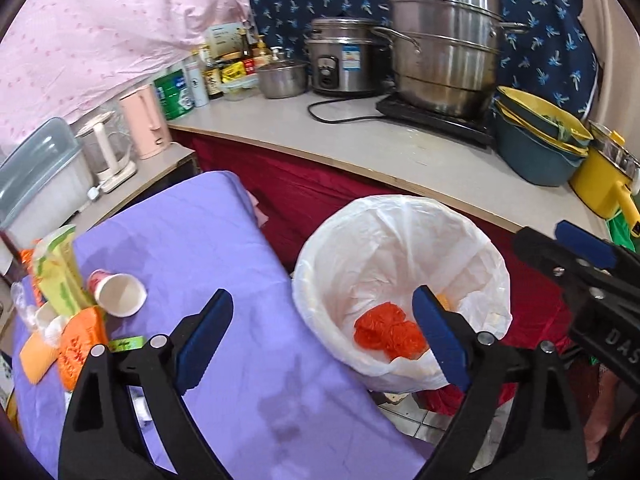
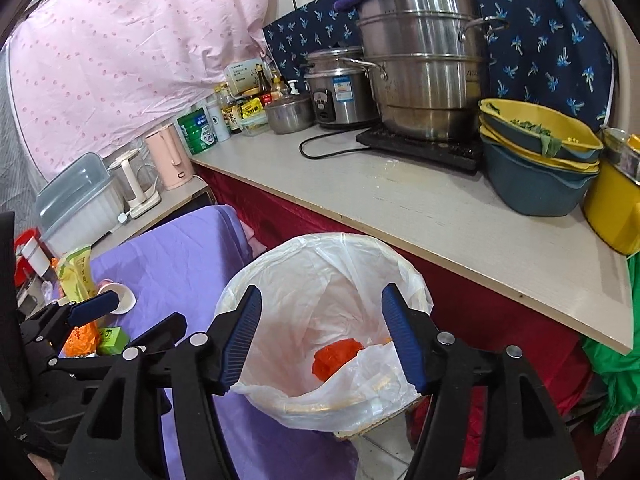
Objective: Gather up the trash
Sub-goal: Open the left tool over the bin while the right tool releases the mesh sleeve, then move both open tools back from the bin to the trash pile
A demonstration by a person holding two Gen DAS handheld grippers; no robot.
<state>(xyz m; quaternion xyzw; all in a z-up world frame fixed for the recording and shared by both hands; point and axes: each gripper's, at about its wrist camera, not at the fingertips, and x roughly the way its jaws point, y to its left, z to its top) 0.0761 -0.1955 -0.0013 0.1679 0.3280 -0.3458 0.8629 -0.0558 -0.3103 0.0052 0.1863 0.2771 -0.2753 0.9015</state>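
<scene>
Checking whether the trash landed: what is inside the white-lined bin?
In the bin lies a crumpled orange bag, with a bit of something yellow-orange beside it. The liner's folds hide the rest of the bottom.

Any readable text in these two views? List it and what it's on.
"DAS": white letters on the body of the right tool, cut off at the frame edge.
"AS...": embossed on the side of the steel steamer pot, the rest unreadable.
Blue sticker on the rice cooker: too small to read.
Green tin, sauce bottles, boxed carton: print blurred.
Yellow-green snack bag and orange packet on the purple cloth: print illegible.
</scene>
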